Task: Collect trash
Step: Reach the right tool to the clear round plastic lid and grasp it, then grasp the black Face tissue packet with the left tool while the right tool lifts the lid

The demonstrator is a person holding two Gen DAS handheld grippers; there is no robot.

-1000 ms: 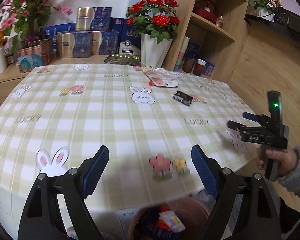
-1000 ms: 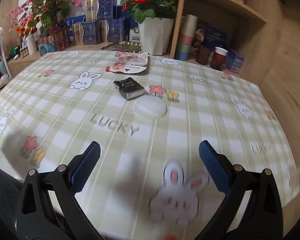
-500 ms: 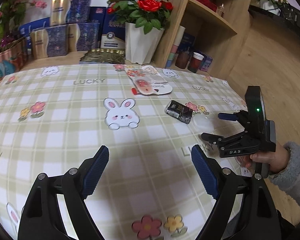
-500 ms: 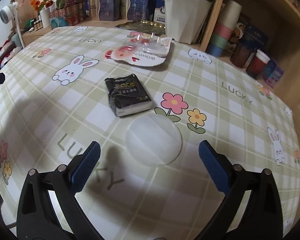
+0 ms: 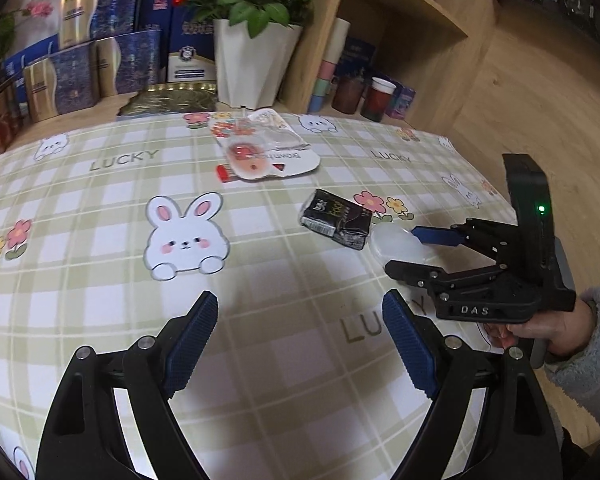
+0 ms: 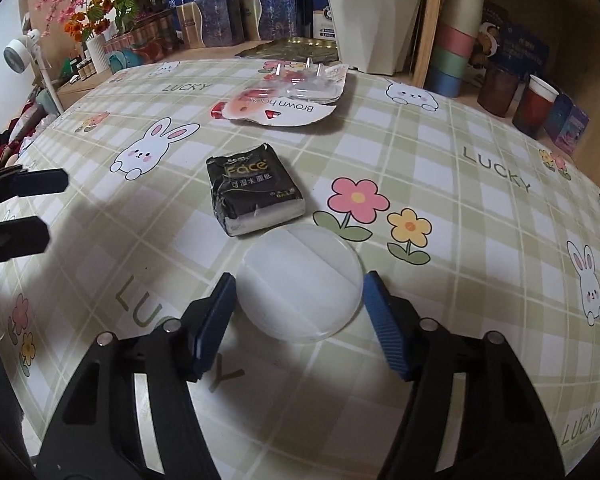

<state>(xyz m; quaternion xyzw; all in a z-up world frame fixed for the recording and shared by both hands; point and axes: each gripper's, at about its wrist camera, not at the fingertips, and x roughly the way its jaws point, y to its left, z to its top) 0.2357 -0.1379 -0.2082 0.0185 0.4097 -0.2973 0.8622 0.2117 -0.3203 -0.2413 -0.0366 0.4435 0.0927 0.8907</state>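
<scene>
A translucent round lid (image 6: 300, 284) lies flat on the checked tablecloth (image 6: 460, 216). My right gripper (image 6: 300, 280) stands over it, jaws closing, one blue pad just off each edge of the lid. In the left wrist view the lid (image 5: 394, 242) shows between the right gripper's (image 5: 400, 251) fingers. A black tissue pack (image 6: 254, 196) (image 5: 336, 220) lies just beyond the lid. Farther back is a white and clear blister pack (image 6: 284, 108) (image 5: 266, 152). My left gripper (image 5: 300, 304) hovers open over bare cloth with nothing between its fingers, and shows again at the left edge (image 6: 36, 208).
A white flower pot (image 5: 248, 64), blue and gold boxes (image 5: 76, 76) and a gold tray (image 5: 172, 98) line the table's far edge. A wooden shelf with cups (image 6: 534, 100) stands at the back right. The table's right edge drops to a wooden floor (image 5: 540, 100).
Both grippers moved forward over the table; the bin below its edge left the left wrist view. The right gripper came down onto the round lid and its jaws narrowed around it.
</scene>
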